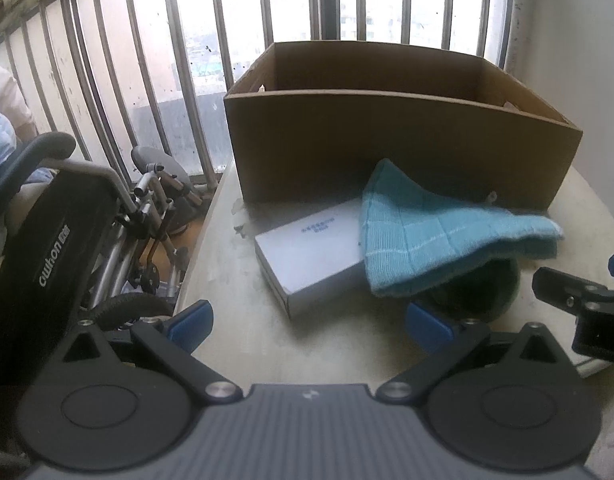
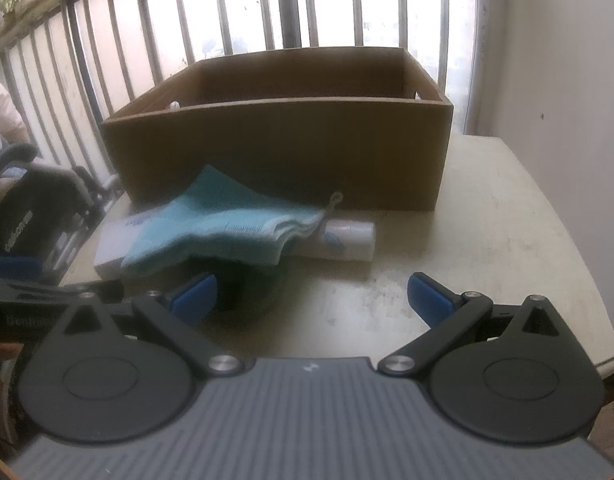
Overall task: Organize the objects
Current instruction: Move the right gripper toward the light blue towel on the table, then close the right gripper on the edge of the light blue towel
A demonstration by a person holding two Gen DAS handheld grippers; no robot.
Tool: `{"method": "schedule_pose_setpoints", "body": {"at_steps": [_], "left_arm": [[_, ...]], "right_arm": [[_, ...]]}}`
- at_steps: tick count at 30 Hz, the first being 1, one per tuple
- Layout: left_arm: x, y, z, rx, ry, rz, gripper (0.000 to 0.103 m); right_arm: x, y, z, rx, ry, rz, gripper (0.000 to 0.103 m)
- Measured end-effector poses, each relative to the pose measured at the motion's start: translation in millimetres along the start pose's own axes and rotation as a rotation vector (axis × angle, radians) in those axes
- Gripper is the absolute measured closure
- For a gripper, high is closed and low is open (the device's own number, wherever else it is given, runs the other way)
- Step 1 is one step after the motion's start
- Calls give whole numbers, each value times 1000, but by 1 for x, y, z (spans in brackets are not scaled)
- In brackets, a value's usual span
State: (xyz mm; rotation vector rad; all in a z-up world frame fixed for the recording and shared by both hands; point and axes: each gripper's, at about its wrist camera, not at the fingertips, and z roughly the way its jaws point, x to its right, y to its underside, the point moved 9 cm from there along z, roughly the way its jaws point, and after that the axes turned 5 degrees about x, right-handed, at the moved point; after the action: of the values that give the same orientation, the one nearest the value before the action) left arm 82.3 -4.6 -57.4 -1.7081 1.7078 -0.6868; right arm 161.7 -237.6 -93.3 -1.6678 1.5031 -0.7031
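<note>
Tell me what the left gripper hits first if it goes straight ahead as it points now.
Probably the white box on the table, directly ahead of the open left gripper; depth is uncertain, so it might touch bare tabletop first.

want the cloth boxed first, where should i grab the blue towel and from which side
Probably the raised fold of the blue towel, from above with the left gripper, which is open. The towel drapes over the white box and a dark round object, so its middle stands clear of the table.

Left tool (image 1: 309, 326), right tool (image 2: 311, 296): black arms, blue pads.
</note>
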Motion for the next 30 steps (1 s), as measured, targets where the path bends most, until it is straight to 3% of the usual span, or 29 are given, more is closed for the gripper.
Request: {"method": "schedule_pose_setpoints", "body": {"at_steps": [4, 8, 14, 20, 26, 30], "left_arm": [[1, -9, 3, -1, 0, 1, 0], [4, -15, 4, 23, 49, -3, 0], [13, -18, 7, 66, 150, 13, 0], [18, -19, 17, 71, 228, 28, 1], [19, -22, 17, 86, 282, 32, 6], [21, -20, 19, 57, 309, 23, 17]], "right_arm": [[3, -9, 7, 5, -9, 9, 1], [7, -16, 11, 30, -39, 41, 1], [16, -12, 19, 36, -143, 135, 1], [24, -5, 28, 13, -274, 318, 1], [27, -7, 33, 18, -375, 448, 2], [28, -9, 39, 13, -429, 508, 7]]}}
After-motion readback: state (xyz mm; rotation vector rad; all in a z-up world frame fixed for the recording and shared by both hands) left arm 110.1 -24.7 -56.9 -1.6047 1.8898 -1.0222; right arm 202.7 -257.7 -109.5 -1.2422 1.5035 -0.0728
